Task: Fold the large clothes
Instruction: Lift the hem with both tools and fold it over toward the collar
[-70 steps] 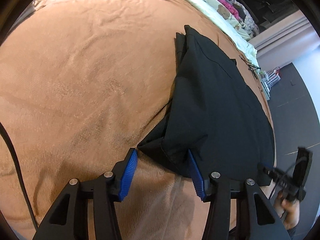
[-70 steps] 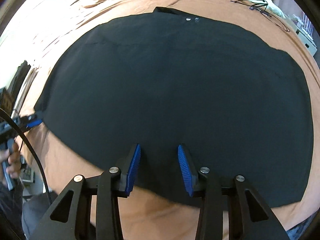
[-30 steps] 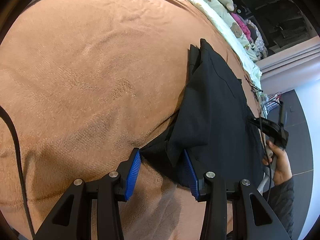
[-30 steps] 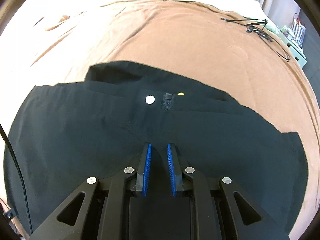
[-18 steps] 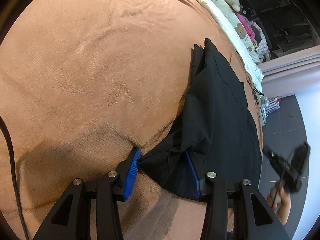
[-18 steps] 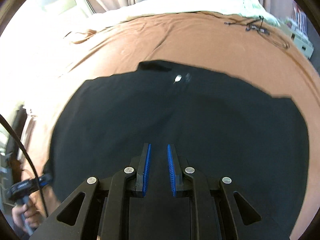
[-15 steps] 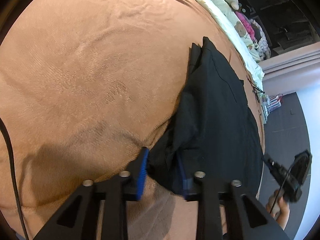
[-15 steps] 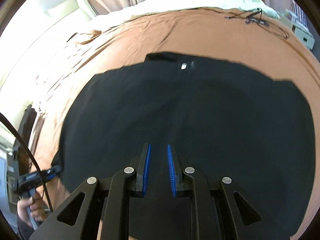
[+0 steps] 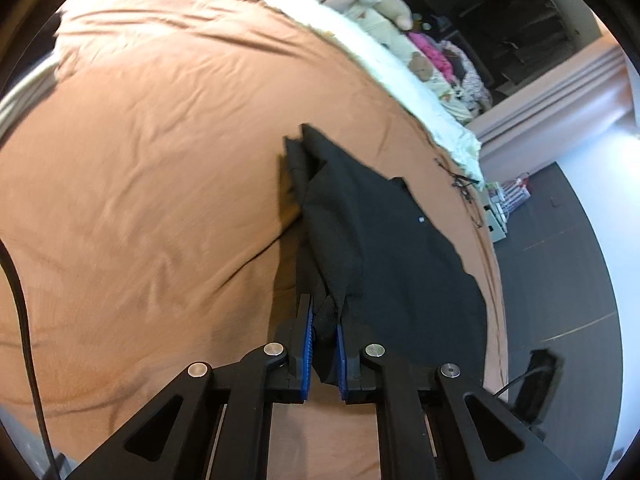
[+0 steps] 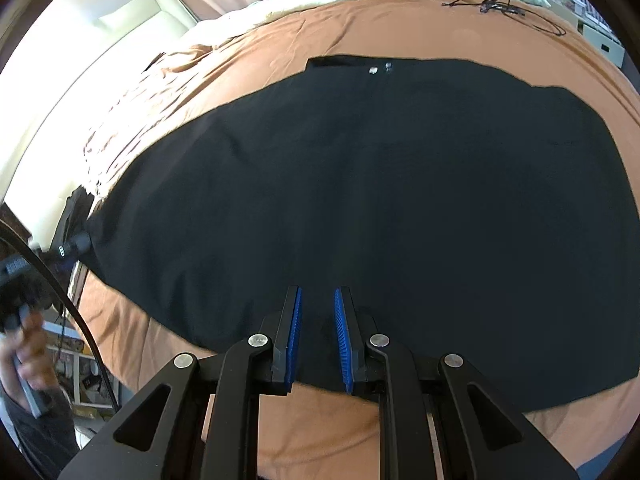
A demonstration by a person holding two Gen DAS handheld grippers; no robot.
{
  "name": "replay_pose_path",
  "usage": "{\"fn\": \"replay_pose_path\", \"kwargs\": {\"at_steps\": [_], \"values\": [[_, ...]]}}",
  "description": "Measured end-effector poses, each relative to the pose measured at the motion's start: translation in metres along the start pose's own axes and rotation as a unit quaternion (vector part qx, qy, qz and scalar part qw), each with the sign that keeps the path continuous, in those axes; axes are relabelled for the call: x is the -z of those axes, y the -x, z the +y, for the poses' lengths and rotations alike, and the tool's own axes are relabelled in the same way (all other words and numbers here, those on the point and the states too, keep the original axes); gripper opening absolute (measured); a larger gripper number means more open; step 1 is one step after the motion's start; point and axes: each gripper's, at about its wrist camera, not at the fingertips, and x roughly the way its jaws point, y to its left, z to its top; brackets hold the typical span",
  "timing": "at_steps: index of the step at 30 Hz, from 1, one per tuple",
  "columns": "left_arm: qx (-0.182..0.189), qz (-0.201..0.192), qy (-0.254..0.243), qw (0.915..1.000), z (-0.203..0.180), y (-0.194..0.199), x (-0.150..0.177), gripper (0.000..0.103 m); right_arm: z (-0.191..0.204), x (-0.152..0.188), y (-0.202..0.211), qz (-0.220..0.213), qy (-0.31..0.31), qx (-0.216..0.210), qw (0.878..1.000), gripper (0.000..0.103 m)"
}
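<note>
Brown bedspread [image 9: 160, 160] over the whole bed, wrinkled, white sheet [image 9: 360, 52] along the far edge. Black garment [image 10: 380, 200] spread flat across the middle of it, two small metal snaps [image 10: 380, 69] near its far edge. In the left wrist view, one corner bunched and lifted off the bedspread. Left gripper [image 9: 323, 344] closing, blue pads pinching that bunched corner. Right gripper [image 10: 317, 336] over the near hem, narrow gap between the pads, hem lying in the gap; cannot tell whether gripped. Thin black cable [image 10: 500, 0] at the far right corner.
</note>
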Motion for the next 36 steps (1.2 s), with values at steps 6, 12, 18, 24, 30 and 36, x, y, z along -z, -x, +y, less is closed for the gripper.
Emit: {"fn": "replay_pose_path", "kwargs": {"at_steps": [6, 12, 18, 24, 30, 36], "values": [[0.013, -0.002, -0.016, 0.9998, -0.017, 0.005, -0.008, 0.009, 0.013, 0.004, -0.004, 0.001, -0.006, 0.0, 1.0, 0.014], [0.024, 0.002, -0.024, 0.9994, -0.027, 0.002, -0.009, 0.008, 0.015, 0.001, -0.027, 0.016, 0.001, 0.012, 1.0, 0.011], [0.037, 0.008, -0.031, 0.9988, -0.034, 0.004, -0.007, 0.008, 0.026, -0.017, -0.066, 0.018, 0.007, 0.033, 0.999, 0.009], [0.046, -0.002, -0.053, 0.9975, -0.052, 0.014, -0.011, 0.008, 0.023, -0.031, -0.036, -0.03, -0.01, 0.016, 0.999, 0.009], [0.061, -0.003, -0.076, 0.9953, -0.08, 0.015, -0.011, 0.008, 0.021, -0.026, -0.057, -0.018, -0.014, 0.032, 0.999, 0.009], [0.077, 0.006, -0.108, 0.9911, -0.116, 0.014, -0.007, 0.007, 0.016, -0.026, -0.105, 0.004, -0.031, 0.036, 0.999, 0.009]]}}
